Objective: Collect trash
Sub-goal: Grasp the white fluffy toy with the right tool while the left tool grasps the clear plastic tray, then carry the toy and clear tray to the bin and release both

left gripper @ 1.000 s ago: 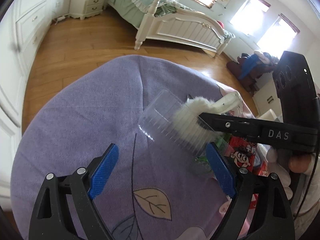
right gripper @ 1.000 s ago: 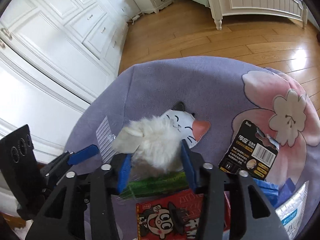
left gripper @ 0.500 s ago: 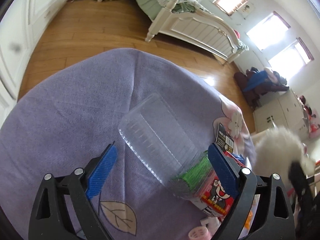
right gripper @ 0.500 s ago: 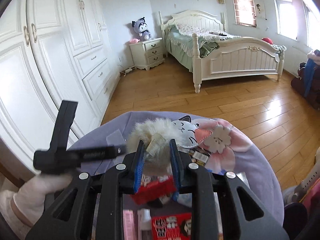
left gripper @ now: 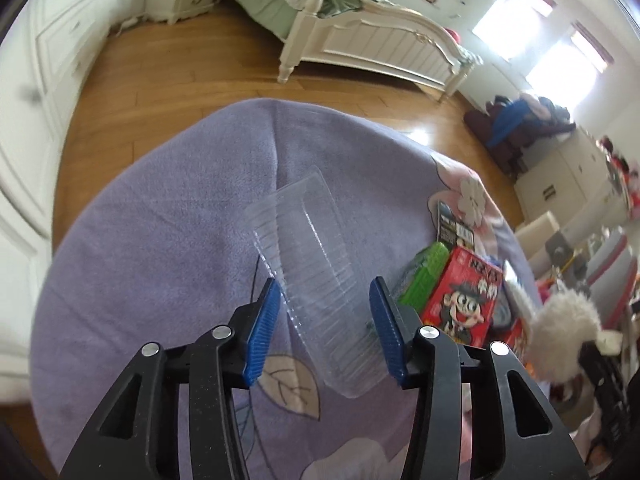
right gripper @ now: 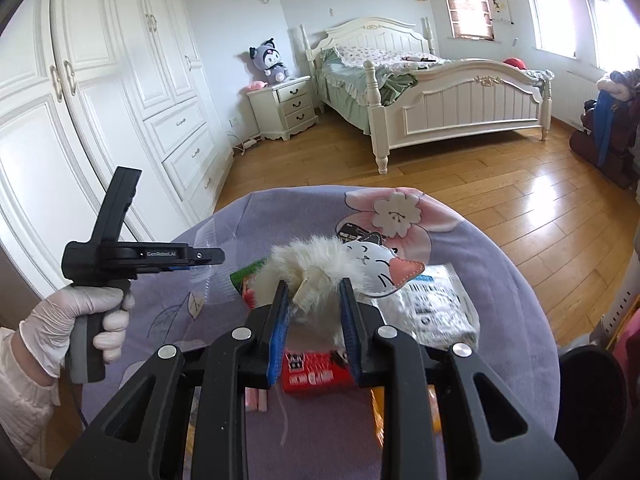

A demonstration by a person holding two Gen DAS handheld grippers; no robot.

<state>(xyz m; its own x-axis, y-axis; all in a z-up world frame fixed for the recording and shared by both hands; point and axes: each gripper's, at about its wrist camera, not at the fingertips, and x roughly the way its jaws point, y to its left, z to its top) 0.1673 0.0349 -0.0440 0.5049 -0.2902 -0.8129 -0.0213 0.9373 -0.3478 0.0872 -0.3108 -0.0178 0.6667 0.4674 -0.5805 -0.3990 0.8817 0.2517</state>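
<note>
Beside the clear tray (left gripper: 320, 280) lie green pack (left gripper: 425, 276) and red box (left gripper: 464, 300).

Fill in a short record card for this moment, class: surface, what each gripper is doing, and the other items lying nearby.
surface: purple flowered cloth
left gripper: jaws either side of the clear plastic tray; contact not clear
right gripper: shut on the white fluffy cat charm, held above the cloth
nearby items: red cartoon snack box, green packet, black battery card, clear barcoded bag
</note>
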